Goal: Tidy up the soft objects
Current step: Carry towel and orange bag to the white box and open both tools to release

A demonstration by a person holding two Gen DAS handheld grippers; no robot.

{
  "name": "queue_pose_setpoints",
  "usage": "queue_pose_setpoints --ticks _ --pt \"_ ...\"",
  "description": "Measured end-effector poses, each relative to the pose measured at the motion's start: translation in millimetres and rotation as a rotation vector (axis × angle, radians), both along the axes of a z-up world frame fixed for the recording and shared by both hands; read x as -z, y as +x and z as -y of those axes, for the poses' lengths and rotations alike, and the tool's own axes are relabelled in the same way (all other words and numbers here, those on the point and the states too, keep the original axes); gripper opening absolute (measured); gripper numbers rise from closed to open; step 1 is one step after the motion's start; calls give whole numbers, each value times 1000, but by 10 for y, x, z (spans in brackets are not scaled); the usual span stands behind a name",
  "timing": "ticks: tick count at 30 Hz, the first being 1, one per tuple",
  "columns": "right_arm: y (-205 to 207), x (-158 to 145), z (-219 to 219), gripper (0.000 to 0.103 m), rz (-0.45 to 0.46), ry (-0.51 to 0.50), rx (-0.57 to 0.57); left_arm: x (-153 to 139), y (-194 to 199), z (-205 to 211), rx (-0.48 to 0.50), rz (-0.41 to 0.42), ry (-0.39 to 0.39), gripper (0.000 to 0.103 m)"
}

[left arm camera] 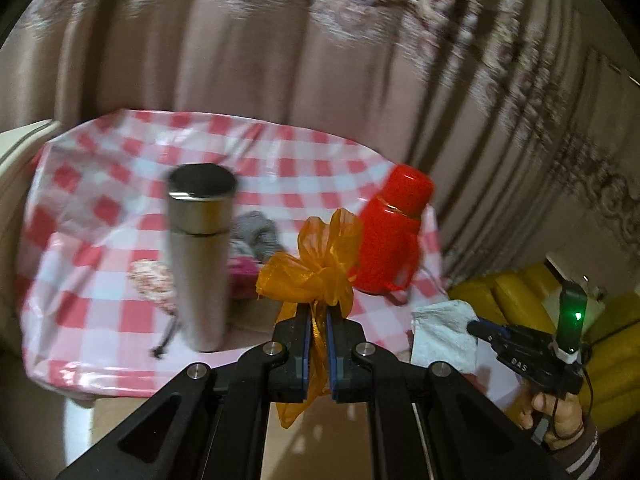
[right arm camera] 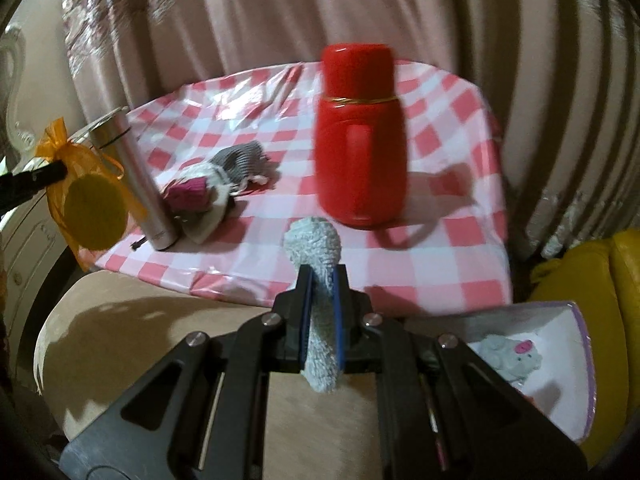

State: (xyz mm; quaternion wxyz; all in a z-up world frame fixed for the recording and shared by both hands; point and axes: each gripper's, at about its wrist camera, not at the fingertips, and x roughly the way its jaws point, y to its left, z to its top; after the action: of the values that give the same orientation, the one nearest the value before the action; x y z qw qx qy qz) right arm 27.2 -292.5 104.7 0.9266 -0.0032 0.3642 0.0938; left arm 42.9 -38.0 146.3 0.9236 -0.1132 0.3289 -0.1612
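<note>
My left gripper (left arm camera: 318,312) is shut on an orange organza pouch (left arm camera: 316,264), held above the table's near edge; the pouch also shows in the right wrist view (right arm camera: 90,196) at far left. My right gripper (right arm camera: 323,280) is shut on a pale blue fluffy sock (right arm camera: 316,244), just in front of the table; it shows in the left wrist view as a pale cloth (left arm camera: 444,334). A heap of grey, white and pink knitted items (right arm camera: 212,184) lies on the checked tablecloth (right arm camera: 440,248) beside the steel flask.
A steel flask (left arm camera: 200,256) and a red flask (right arm camera: 360,140) stand on the table. A white box (right arm camera: 560,364) at lower right holds a pale soft toy (right arm camera: 512,356). A beige cushioned chair (right arm camera: 120,340) is in front, a yellow seat (right arm camera: 600,280) to the right, and curtains behind.
</note>
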Motion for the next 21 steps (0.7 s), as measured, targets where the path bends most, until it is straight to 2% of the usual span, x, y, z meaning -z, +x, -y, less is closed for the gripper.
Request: queue_pose_setpoints --ticks 11,21 --pt "-323 -114 874 12 21 14 193 84 164 1183 234 -39 -12 7" --pt "-516 63 1640 13 -59 68 386 302 110 2251 447 -108 6 7"
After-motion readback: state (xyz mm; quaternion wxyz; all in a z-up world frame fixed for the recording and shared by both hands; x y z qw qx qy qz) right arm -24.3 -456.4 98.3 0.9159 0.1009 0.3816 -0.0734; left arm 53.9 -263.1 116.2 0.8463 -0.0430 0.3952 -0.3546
